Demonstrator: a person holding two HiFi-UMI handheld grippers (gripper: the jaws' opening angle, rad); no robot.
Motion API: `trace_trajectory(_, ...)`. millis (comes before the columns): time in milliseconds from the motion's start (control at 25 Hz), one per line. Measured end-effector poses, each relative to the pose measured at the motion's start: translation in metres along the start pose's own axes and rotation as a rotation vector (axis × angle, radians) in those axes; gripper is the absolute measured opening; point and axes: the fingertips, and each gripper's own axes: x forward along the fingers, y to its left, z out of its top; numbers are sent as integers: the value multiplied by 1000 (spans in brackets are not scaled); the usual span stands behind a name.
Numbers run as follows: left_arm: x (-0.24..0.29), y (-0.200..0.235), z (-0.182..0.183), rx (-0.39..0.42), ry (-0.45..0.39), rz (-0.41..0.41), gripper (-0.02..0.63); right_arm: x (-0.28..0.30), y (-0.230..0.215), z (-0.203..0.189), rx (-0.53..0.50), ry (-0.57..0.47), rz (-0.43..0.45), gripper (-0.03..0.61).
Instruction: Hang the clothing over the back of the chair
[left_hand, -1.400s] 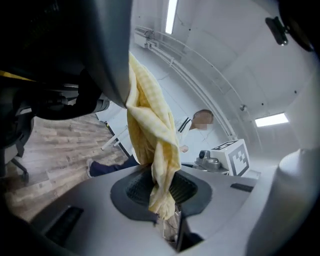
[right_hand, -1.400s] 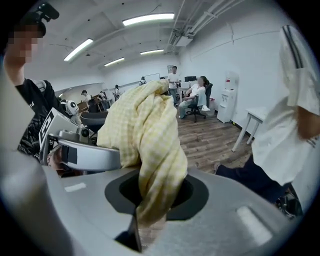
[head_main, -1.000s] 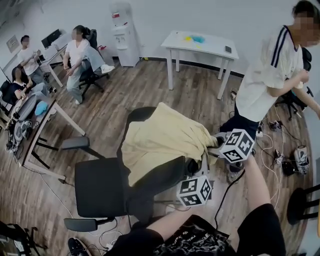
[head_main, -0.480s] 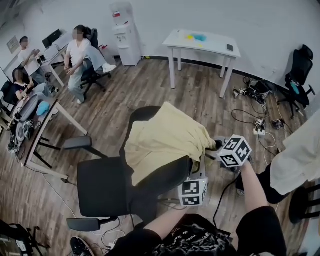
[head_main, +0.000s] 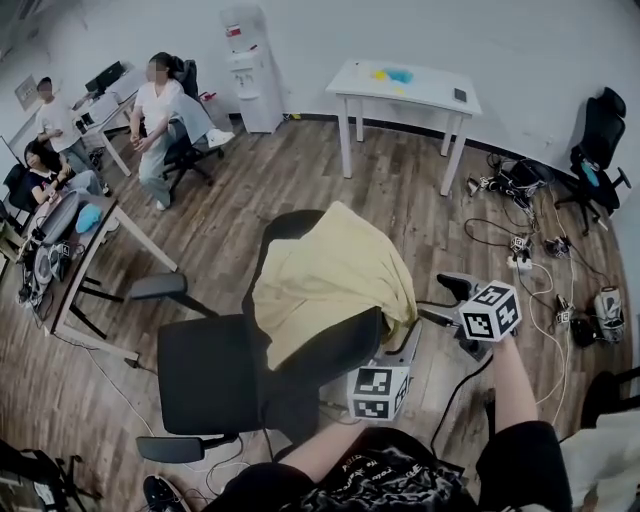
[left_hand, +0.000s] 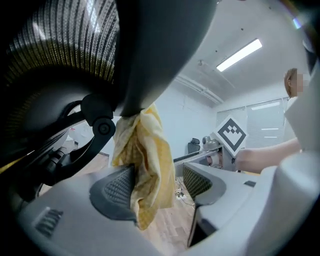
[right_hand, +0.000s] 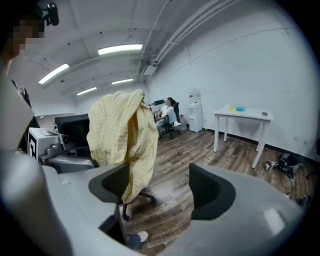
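My left claw (left_hand: 160, 186), cloth loose between its jaws, and right claw (right_hand: 157, 187) were opening; the yellow garment (head_main: 330, 275) hung lengthwise down over the chair back (head_main: 315, 362).

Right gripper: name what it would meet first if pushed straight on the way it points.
Likely the yellow clothing: its hanging edge lies by the left-hand pad of the right gripper, whose jaws are opening, nothing gripped. The gap's middle shows only floor beyond.

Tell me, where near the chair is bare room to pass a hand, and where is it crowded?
Free: the wood floor between the yellow garment on the chair and the white table; also the black seat. Crowded: cables on the floor at right.
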Motion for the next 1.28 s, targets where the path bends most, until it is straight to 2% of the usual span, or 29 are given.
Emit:
trace_trajectory(120,-7,1,1,-36,-12,9,288,-10,-2,-9,53,-28,-15,364)
trace_trajectory(280,-17,5,3,-48,-24,11,288,-12,14,-33,36,41,6,364)
trace_trajectory(440,-33,11,8,-46,-51,18,288,-13,11,-30,96,-65,-97,364)
trace_trajectory(520,-41,13,0,-53,-36,32,289,-15,15,-27,138,-113,-107,364)
trace_trajectory(680,-54,14,-21,-83,28,33,303,-15,29,-30,161,-125,-103,364)
trace_trajectory(920,-82,5,-34,-89,67,-34,308,-25,57,-38,181,-157,-138,364)
trace_trajectory(1080,-106,-12,-43,-78,97,-122,308,-30,91,-41,138,-158,-176,364)
trace_trajectory(1280,-133,-34,-45,-71,93,-206,308,-48,127,-47,97,-170,-221,364)
